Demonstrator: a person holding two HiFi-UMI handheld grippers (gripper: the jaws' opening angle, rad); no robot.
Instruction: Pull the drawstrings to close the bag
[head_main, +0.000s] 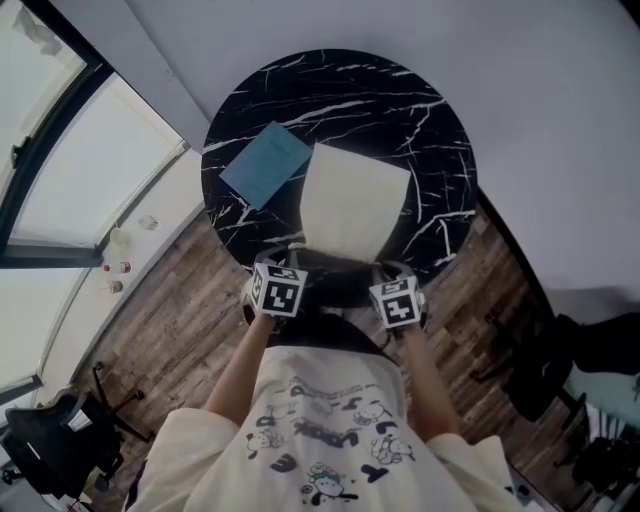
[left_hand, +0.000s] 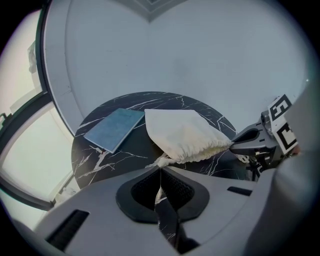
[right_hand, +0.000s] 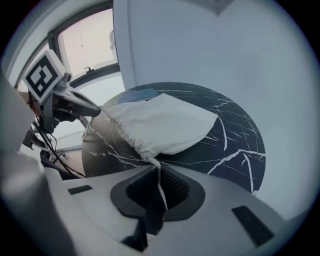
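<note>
Two grippers, one cloth bag, one round table.

Head view: the cream drawstring bag (head_main: 352, 205) lies flat on the black marble table (head_main: 440, 110), its mouth toward the person. A blue notebook (head_main: 266, 164) sits just beside the bag's far left corner, apparently tucked slightly under it. The left gripper (head_main: 290, 258) and right gripper (head_main: 388, 272) sit at the near table edge, one at each end of the mouth.

Left gripper view: the jaws are clenched on the left drawstring (left_hand: 161, 167), a thin pale cord running from a knot at the bag's corner down between the pads. The mouth hem is already puckered along its length. The right gripper (left_hand: 234, 145) meets the opposite corner.

Right gripper view: the jaws are pinched together on the right drawstring (right_hand: 159, 182), which leaves the gathered corner of the bag (right_hand: 160, 125) and passes between the pads. The left gripper (right_hand: 99, 111) touches the far corner.

Handling, judged: soft, light fabric on smooth stone, so it will likely slide instead of resisting. The cords are thin and could slip from the pads. Best hold is on the cord ends near the knots, pulling outward and apart.

Contents: hidden. The bag looks only slightly puffed, and whether anything is inside cannot be told.
</note>
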